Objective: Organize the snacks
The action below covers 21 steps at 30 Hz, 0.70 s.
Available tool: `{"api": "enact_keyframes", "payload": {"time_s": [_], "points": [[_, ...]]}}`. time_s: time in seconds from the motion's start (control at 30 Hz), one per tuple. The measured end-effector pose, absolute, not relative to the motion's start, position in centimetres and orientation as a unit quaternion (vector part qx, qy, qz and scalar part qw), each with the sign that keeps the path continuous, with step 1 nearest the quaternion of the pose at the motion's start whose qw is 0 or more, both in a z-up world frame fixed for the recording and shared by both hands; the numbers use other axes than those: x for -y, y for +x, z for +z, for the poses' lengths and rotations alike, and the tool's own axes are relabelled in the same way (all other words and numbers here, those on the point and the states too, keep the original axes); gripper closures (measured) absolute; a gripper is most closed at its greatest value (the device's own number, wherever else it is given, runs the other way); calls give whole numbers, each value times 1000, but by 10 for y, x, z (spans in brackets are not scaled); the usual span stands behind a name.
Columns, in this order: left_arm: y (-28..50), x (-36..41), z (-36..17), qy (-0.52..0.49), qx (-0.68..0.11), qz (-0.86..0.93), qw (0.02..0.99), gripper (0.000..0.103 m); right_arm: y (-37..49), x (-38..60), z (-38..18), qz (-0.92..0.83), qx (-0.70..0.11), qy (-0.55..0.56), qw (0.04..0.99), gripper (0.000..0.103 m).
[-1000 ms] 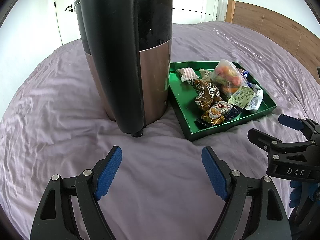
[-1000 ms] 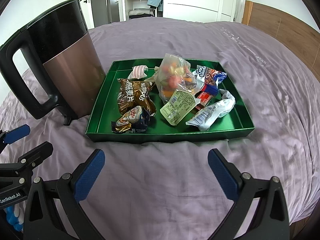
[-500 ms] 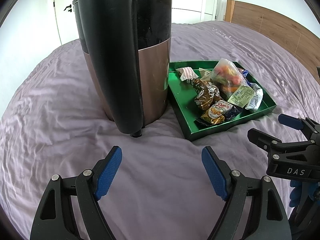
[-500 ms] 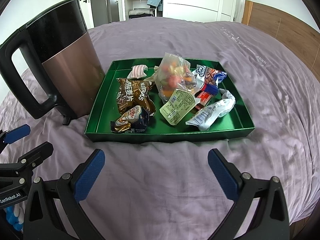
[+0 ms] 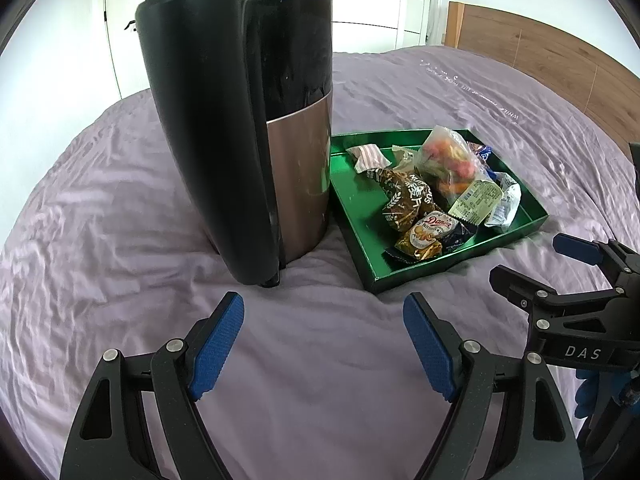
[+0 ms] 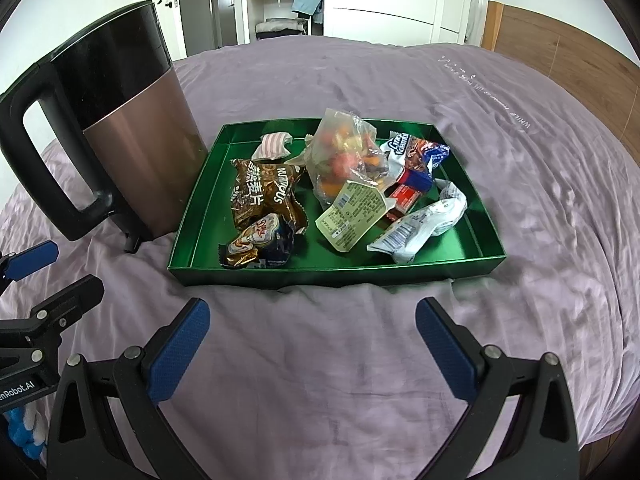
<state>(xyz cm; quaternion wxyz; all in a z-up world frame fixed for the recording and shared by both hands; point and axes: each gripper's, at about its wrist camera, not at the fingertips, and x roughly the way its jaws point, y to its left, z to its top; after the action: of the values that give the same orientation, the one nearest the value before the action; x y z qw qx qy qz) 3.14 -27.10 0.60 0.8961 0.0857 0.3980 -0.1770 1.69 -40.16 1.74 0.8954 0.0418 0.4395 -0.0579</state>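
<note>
Two sets of tongs are in my hands, both poised above the lilac bedspread [image 6: 520, 200] with nothing between their blue pads. My left tongs [image 5: 324, 340] stand apart, and straight ahead of them, close, rises the kettle [image 5: 248, 136], black above and copper-brown below, its handle turned toward me. My right tongs [image 6: 312, 344] are spread wide too, and just beyond their tips lies the green tray [image 6: 320, 274], its near wall facing me; the kettle stands just beside the tray's left wall. All the snacks sit inside the tray: a brown oat-crisp packet [image 6: 266, 194] ahead of my right tongs' left finger, a small biscuit packet [image 6: 260, 242] in front of it against the near wall, a clear bag of coloured sweets [image 6: 348, 152] in the middle with a pale green label [image 6: 352, 212] hanging off it, a pink-striped wrapper [image 6: 274, 146] at the far left, a blue-and-white cookie packet [image 6: 416, 152] and a white wrapper [image 6: 420, 228] to the right. From the left view, my right tongs show at the right edge, short of the tray's near corner.
</note>
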Motion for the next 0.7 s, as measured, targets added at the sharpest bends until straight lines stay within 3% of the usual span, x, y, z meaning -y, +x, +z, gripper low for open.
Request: {"api": "enact_keyframes", "payload": {"time_s": [0.7], "points": [[28, 273, 27, 83, -380, -191, 901, 26, 13, 404, 47, -69, -420, 30, 904, 0]]}}
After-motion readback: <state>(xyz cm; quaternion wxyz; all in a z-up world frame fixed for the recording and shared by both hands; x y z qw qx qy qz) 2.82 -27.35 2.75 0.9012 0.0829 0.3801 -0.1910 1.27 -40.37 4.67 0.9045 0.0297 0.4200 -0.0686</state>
